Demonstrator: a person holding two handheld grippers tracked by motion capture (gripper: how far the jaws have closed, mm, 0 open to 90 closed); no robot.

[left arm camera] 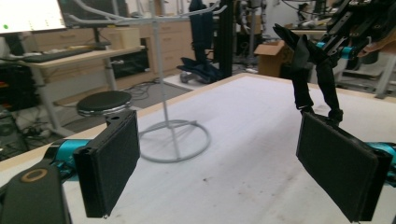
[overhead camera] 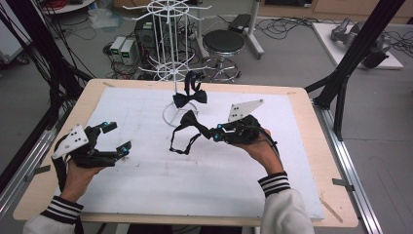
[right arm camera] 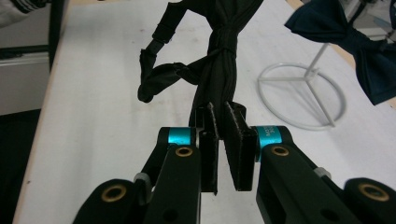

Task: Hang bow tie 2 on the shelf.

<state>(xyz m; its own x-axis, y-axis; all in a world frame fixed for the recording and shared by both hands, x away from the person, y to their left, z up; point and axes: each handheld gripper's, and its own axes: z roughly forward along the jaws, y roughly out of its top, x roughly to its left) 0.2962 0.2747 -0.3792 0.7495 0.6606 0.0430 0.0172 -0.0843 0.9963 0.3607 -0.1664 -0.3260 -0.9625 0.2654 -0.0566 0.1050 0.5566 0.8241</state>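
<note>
A black bow tie (overhead camera: pixel 191 120) hangs in the air over the white mat, its strap (overhead camera: pixel 181 145) looping down toward the mat. My right gripper (overhead camera: pixel 214 133) is shut on one wing of it; in the right gripper view the jaws (right arm camera: pixel 220 135) pinch the pleated fabric (right arm camera: pixel 219 60). A second bow tie (overhead camera: pixel 190 98) hangs low on the white wire rack (overhead camera: pixel 171 29), also seen as a dark bow tie (right arm camera: pixel 362 44) at the right. My left gripper (overhead camera: pixel 118 136) stands open and empty at the mat's left, its pads (left arm camera: pixel 109 161) wide apart, facing the held bow tie (left arm camera: pixel 306 60).
The rack's ring base (overhead camera: pixel 174 115) rests on the white mat (overhead camera: pixel 195 175) at the back centre, also seen as a ring base (left arm camera: pixel 175 140). The wooden table edge (overhead camera: pixel 302 92) frames the mat. A stool (overhead camera: pixel 223 43), cables and boxes lie on the floor behind.
</note>
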